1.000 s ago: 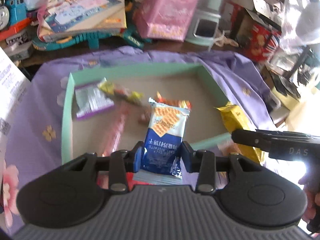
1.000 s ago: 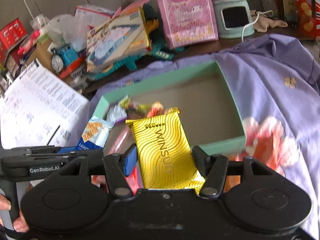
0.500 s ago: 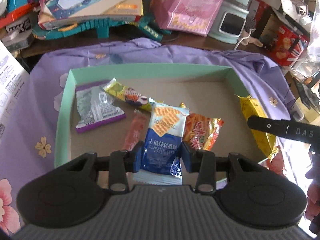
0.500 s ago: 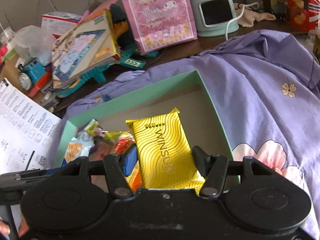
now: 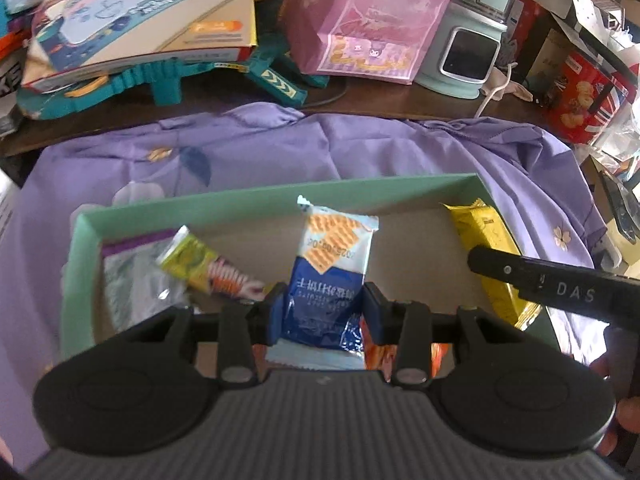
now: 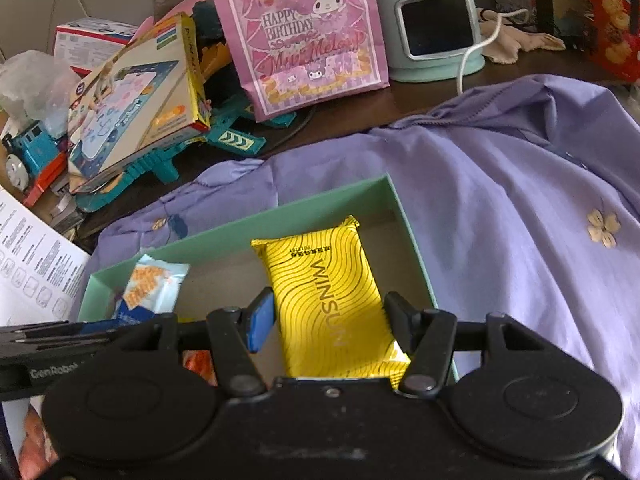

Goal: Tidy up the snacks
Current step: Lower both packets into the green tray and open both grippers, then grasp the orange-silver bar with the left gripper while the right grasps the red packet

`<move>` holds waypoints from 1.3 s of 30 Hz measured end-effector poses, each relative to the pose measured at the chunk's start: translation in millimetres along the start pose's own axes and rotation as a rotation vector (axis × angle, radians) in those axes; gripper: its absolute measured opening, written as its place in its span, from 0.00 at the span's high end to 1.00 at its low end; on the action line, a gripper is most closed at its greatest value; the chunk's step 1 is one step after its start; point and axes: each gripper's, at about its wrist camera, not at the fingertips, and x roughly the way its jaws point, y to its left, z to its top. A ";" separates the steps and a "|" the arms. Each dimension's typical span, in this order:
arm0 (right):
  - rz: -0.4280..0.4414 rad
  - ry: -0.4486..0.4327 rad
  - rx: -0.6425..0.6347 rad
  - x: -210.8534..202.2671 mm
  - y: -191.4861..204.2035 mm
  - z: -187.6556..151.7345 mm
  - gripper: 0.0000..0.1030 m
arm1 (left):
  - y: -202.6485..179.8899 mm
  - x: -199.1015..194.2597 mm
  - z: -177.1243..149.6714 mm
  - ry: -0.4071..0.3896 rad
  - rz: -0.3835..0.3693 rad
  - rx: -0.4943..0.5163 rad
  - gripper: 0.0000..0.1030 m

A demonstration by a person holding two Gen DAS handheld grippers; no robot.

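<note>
Carrying: my left gripper clamps blue packet, right gripper clamps yellow packet.
Change: both now above green box, lower frame.
Meaning: I judge release comes next.

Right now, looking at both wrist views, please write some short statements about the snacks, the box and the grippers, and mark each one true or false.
1. The left gripper holds a blue and white cracker packet. True.
2. The right gripper is empty. False: it holds a yellow packet.
3. Both held packets are over the green box. True.
4. The green box contains no snacks. False: a purple-edged clear packet and a yellow-green candy wrapper lie inside.
5. The box rests on a purple cloth. True.
</note>
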 end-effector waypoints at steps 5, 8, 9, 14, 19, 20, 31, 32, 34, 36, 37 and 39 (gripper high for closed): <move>0.022 0.001 0.001 10.9 2.1 8.7 0.33 | -0.4 17.7 11.6 0.000 0.021 0.001 0.53; 0.030 -0.021 -0.001 7.0 4.9 7.4 0.10 | 1.9 17.8 10.7 -0.018 0.057 -0.009 0.12; 0.034 -0.028 0.000 4.6 4.9 6.7 0.10 | 2.8 16.1 9.1 -0.027 0.073 -0.008 0.09; 0.039 -0.024 0.001 -5.2 6.7 1.9 0.00 | 9.0 7.3 1.5 -0.012 0.079 -0.017 0.03; 0.044 -0.013 -0.012 -20.9 10.2 -6.8 0.00 | 7.3 -10.1 -10.3 -0.017 0.082 -0.007 0.02; 0.044 -0.013 -0.015 -25.7 10.5 -8.8 0.00 | 5.9 -14.3 -13.3 -0.017 0.082 -0.001 0.01; 0.057 -0.016 -0.022 -87.0 5.5 -44.2 0.00 | -6.5 -68.2 -72.4 -0.015 0.076 0.035 0.00; 0.059 -0.014 -0.027 -93.0 5.0 -49.9 0.00 | -7.8 -72.3 -79.1 -0.013 0.079 0.041 0.00; 0.064 -0.008 -0.037 -102.8 4.2 -59.8 0.00 | -10.3 -80.5 -94.8 -0.006 0.081 0.048 0.00; 0.068 -0.001 -0.045 -112.2 2.8 -71.9 0.00 | -11.7 -88.3 -111.2 0.005 0.076 0.049 0.00; 0.071 0.004 -0.048 -116.4 2.1 -77.9 0.00 | -12.4 -91.7 -119.2 0.010 0.074 0.050 0.00; 0.077 0.016 -0.052 -123.7 1.1 -91.4 0.00 | -12.5 -97.0 -134.8 0.019 0.076 0.054 0.00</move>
